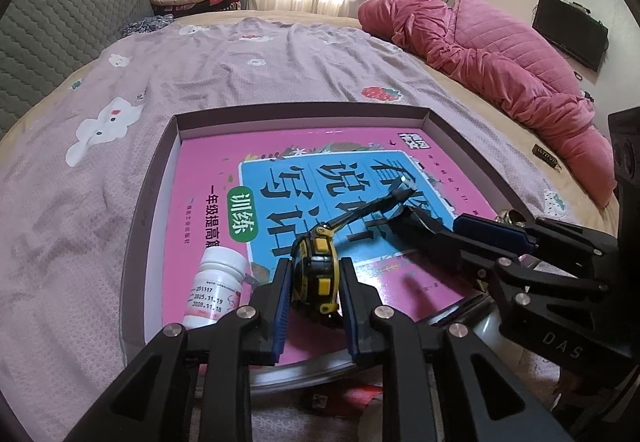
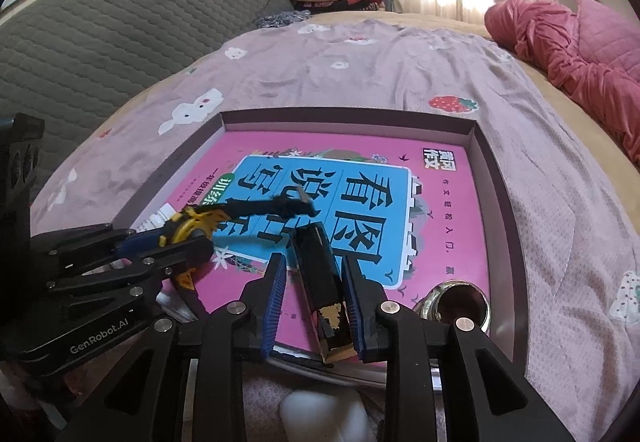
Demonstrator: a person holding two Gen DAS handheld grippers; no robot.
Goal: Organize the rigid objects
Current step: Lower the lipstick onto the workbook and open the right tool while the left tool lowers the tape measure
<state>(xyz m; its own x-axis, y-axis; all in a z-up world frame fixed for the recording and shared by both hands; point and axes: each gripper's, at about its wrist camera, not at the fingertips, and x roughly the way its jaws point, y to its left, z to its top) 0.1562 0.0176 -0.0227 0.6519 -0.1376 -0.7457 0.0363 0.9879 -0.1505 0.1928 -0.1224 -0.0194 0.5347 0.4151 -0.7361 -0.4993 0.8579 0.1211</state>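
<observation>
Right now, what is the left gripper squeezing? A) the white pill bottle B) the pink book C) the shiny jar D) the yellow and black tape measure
D: in the left wrist view the yellow and black tape measure sits clamped between the left gripper's blue pads, while the white pill bottle lies untouched beside it on the pink book.

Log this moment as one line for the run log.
left gripper: shut on tape measure | right gripper: shut on black bar | both over box
</observation>
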